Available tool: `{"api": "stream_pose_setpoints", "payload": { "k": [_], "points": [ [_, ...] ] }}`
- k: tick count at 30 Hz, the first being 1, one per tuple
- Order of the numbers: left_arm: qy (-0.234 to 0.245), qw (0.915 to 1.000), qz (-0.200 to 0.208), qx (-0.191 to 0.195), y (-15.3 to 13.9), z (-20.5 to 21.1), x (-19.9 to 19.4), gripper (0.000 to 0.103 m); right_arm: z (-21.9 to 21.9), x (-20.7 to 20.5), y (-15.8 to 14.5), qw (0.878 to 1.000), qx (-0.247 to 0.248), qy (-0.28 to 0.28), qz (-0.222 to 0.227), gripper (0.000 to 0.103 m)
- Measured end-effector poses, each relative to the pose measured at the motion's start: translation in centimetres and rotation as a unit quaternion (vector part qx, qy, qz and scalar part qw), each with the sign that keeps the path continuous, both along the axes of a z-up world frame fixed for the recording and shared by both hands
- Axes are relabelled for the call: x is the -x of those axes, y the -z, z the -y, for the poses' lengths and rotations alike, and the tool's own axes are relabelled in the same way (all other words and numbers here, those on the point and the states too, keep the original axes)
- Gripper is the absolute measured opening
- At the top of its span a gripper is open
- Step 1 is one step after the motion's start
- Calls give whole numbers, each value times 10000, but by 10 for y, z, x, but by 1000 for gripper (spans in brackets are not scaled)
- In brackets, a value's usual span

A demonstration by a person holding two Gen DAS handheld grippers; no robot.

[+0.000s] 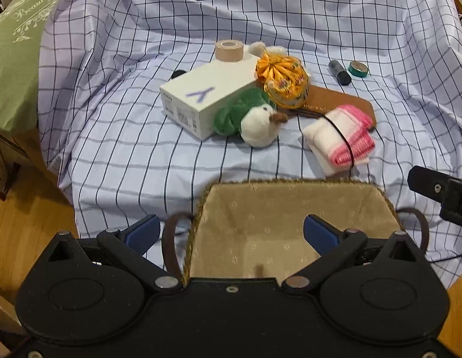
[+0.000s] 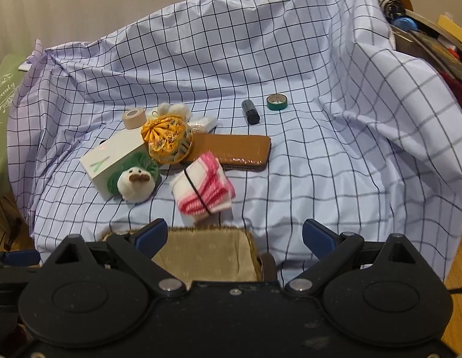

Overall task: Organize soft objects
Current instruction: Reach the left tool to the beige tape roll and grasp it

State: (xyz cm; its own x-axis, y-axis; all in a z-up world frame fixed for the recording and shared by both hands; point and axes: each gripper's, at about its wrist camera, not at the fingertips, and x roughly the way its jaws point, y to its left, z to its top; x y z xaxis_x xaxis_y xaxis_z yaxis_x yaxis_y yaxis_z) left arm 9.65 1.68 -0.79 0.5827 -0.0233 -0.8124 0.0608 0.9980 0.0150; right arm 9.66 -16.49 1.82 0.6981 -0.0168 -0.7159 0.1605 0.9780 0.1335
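Left gripper [image 1: 232,232]: jaws spread wide, nothing between the blue pads, poised over the near-left part of the beige fabric-lined basket with braided rim [image 1: 290,208]. The basket interior holds nothing visible.

Ahead and to the left of this gripper lies the white rectangular cardboard box with a purple mark [image 1: 201,95], resting on the pale blue checked cloth [image 1: 111,149]. A beige roll of tape [image 1: 229,50] stands on the box's far end. Against the box's near right side lies the white plush toy with green cap [image 1: 249,119]. Behind it, touching the box's right edge, sits the orange patterned fabric pouch [image 1: 283,82], with a cream fluffy item partly hidden beyond it.

Ahead and to the right lies the brown leather case [image 1: 344,101], flat; the folded white and pink towel bound by a black band [image 1: 341,138] overlaps its near edge, just beyond the basket rim. Further off to the right are a dark cylindrical tube [image 1: 339,72] and a green tape ring [image 1: 358,69], near each other but apart.

Right gripper [image 2: 234,235]: jaws also spread wide and empty. The basket [image 2: 201,256] lies under its left finger; the towel [image 2: 202,192] is directly ahead, slightly left.
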Motion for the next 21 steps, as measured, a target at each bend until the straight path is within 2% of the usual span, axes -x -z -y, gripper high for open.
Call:
{"api": "stream_pose_setpoints", "payload": {
  "k": [4,14,21],
  "points": [
    [8,10000,-5,32,-1,-2,-22,97,3,-27,5,9999,-26,-66,-125,93],
    [37,10000,23,88,-6,-8,-84,96,17,-87,7,9999,-55,-125,-106,93],
    [15,9994,280,-191,-11,-9,-135,96,21,-122,9,9999,48,-163,-20,92]
  ]
}}
